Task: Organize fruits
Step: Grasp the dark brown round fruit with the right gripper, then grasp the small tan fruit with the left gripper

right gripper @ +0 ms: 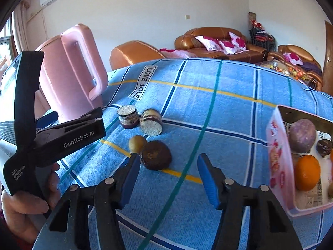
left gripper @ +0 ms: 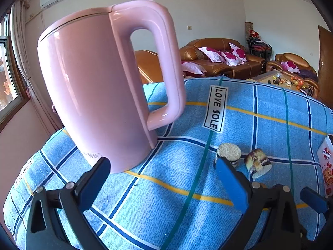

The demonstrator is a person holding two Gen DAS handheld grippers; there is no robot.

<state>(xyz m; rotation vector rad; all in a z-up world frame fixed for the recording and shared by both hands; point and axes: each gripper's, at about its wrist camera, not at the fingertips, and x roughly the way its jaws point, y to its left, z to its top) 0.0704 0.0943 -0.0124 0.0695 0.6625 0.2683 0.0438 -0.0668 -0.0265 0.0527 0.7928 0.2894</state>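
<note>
Right gripper (right gripper: 167, 162): jaws apart, nothing between them, blue pads facing each other above the blue plaid cloth (right gripper: 229, 108) on the surface.

Dark round fruit (right gripper: 156, 155): on the cloth just ahead of the right gripper's left finger, close beside its tip.

Small yellow-brown fruit (right gripper: 137, 143): touching the dark fruit's left side, directly beyond the same fingertip.

Two cut pieces: one flat-topped stack (right gripper: 128, 116) and one tilted on its side (right gripper: 151, 125), just beside each other, farther ahead and left of the right gripper. In the left wrist view the same stack (left gripper: 229, 153) sits right at the tip of the left gripper's right finger, partly hidden by it; the tilted piece (left gripper: 258, 162) lies just right of that.

Pink box (right gripper: 277, 160): to the right of the right gripper, open top; holds a purple round fruit (right gripper: 302, 135), an orange (right gripper: 307, 171) and a small dark fruit (right gripper: 324, 147).

Left gripper (left gripper: 162, 162): jaws wide apart, empty. Held by a hand (right gripper: 25, 202) at the left edge of the right wrist view.

Pink kettle (left gripper: 100, 87): upright on the cloth, just ahead of the left gripper's left finger, handle turned to the right.
</note>
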